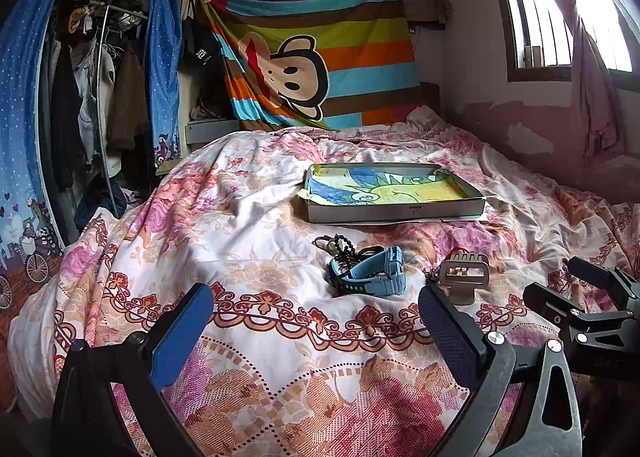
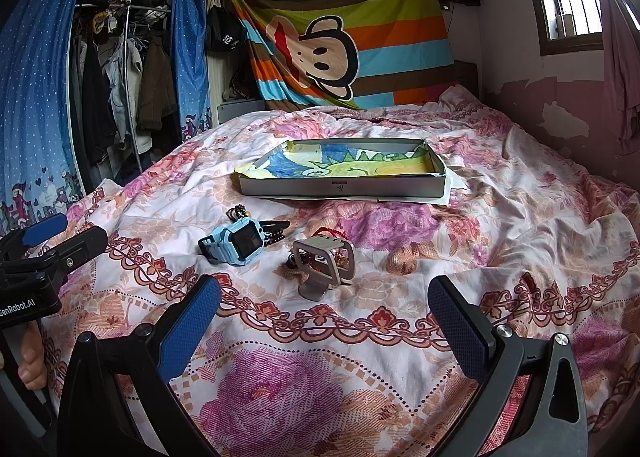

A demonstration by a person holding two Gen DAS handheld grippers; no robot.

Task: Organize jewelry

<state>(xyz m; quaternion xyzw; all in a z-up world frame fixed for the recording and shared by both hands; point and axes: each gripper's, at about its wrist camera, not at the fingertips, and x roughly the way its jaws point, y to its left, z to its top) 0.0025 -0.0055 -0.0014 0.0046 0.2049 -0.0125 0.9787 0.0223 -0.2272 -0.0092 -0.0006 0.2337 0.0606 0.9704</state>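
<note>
A light blue watch (image 1: 374, 271) (image 2: 240, 241) lies on the floral bedspread, partly on a dark bead string (image 1: 344, 247) (image 2: 276, 231). To its right stands a grey metal holder (image 1: 464, 275) (image 2: 324, 261) with a red bead string (image 2: 332, 235) behind it. Farther back sits a shallow grey box (image 1: 394, 211) (image 2: 344, 187) lined with a coloured drawing. My left gripper (image 1: 316, 331) is open, a short way before the watch. My right gripper (image 2: 324, 327) is open too, just before the metal holder. Nothing is between either pair of fingers.
The bed fills the view; a striped cartoon sheet (image 1: 320, 57) hangs at its head. An open wardrobe with blue curtains (image 2: 120, 69) stands left, a window and pink wall (image 1: 560, 37) right. A hand (image 2: 32, 365) holds the left gripper's handle.
</note>
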